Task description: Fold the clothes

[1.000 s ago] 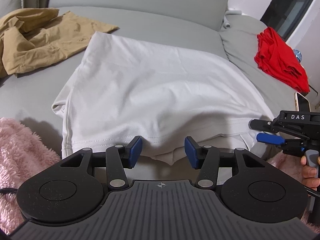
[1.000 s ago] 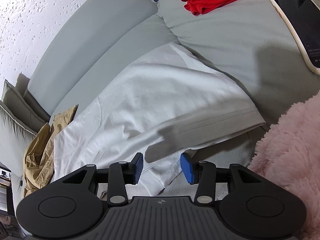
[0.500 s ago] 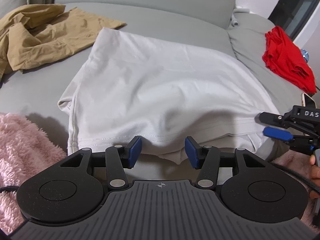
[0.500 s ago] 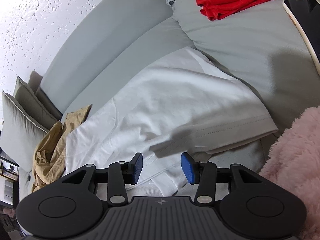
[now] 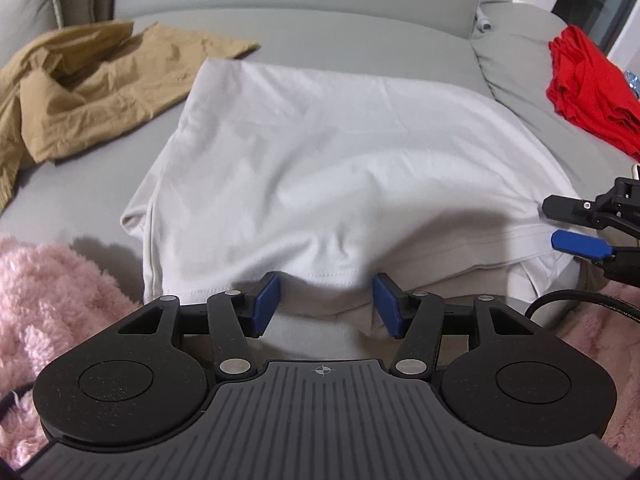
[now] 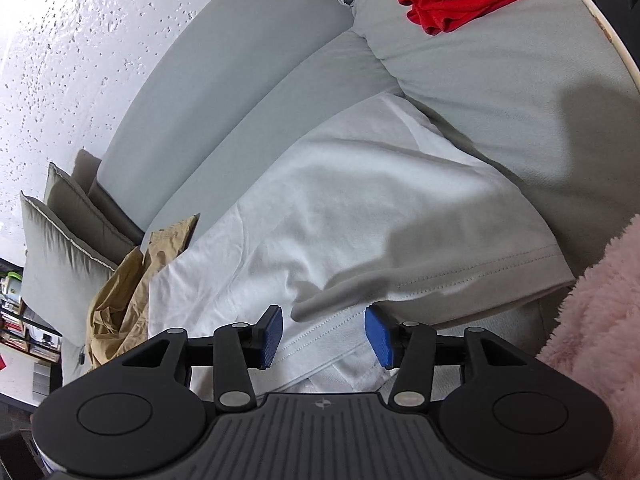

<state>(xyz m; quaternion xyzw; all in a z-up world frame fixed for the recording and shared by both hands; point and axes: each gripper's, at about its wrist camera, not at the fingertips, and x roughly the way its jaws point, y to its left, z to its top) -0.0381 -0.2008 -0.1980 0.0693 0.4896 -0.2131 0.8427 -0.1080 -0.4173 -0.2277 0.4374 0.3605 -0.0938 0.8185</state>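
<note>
Nearing the white shirt (image 5: 328,168) hem, both jaws stay spread.

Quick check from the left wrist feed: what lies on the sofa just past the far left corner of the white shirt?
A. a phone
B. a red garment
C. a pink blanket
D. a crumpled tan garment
D: the crumpled tan garment lies by the white shirt's far left corner.

No readable words, brand names or numbers in either view, only a small crosshair mark printed on the left claw (image 5: 326,305) body and right claw (image 6: 325,333) body
</note>
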